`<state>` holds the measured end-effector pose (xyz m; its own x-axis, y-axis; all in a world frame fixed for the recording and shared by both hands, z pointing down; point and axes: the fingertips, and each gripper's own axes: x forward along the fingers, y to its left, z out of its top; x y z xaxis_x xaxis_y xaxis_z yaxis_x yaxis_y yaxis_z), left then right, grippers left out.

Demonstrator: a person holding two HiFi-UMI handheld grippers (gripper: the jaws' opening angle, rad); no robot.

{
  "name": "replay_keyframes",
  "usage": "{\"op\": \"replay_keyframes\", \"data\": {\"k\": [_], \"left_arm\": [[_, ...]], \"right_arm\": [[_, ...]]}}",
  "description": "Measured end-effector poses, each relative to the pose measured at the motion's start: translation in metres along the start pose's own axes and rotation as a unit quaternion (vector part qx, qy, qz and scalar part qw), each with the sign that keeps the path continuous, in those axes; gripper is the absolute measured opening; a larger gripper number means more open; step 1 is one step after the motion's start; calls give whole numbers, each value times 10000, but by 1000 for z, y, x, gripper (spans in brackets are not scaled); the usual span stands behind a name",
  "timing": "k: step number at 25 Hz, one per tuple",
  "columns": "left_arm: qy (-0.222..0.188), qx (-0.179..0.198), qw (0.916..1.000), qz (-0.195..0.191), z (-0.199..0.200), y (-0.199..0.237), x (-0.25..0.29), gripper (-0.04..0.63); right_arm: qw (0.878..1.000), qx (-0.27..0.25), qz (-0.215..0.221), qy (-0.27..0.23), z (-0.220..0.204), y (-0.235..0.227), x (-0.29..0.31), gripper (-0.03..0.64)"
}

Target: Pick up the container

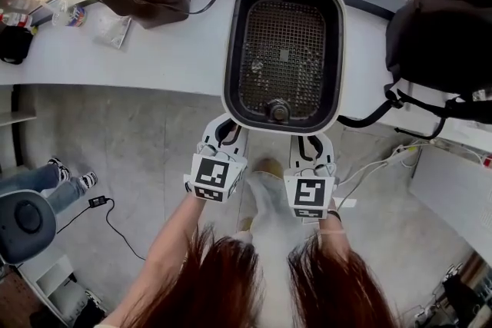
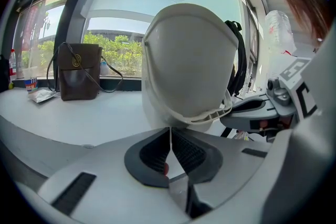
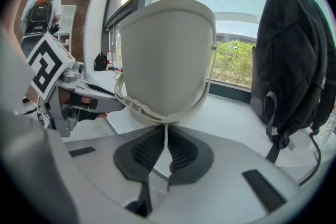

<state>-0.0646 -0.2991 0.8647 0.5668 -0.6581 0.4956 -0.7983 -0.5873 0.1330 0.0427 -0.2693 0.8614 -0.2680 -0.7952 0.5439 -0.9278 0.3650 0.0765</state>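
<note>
1. Left gripper [image 2: 169, 136]: jaws closed on the thin near rim of the white container [image 2: 189, 60]. Right gripper [image 3: 166, 139] is clamped on the same rim just beside it. The container hangs over the counter [image 1: 154, 54] edge; whether its base touches the counter cannot be told.
2. Risk: both grips sit on one side. The far end looks unsupported, so the tub may pivot downward and slide off the pads.
3. Risk: uneven lifting probably twists the flange out of one grip.
4. Risk: tipping could shed the mesh insert [image 1: 283, 57]; a rightward swing could strike the black backpack [image 1: 442, 42].
</note>
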Motion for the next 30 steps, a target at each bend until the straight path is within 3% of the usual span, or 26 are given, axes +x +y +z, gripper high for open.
{"op": "replay_keyframes", "data": {"k": [16, 30], "left_arm": [[400, -61, 9992, 26, 13, -8, -23, 22], [421, 8, 9991, 77, 38, -12, -53, 21]], "right_arm": [[9993, 71, 208, 316, 13, 7, -27, 26], [9991, 81, 187, 360, 36, 13, -59, 26]]}}
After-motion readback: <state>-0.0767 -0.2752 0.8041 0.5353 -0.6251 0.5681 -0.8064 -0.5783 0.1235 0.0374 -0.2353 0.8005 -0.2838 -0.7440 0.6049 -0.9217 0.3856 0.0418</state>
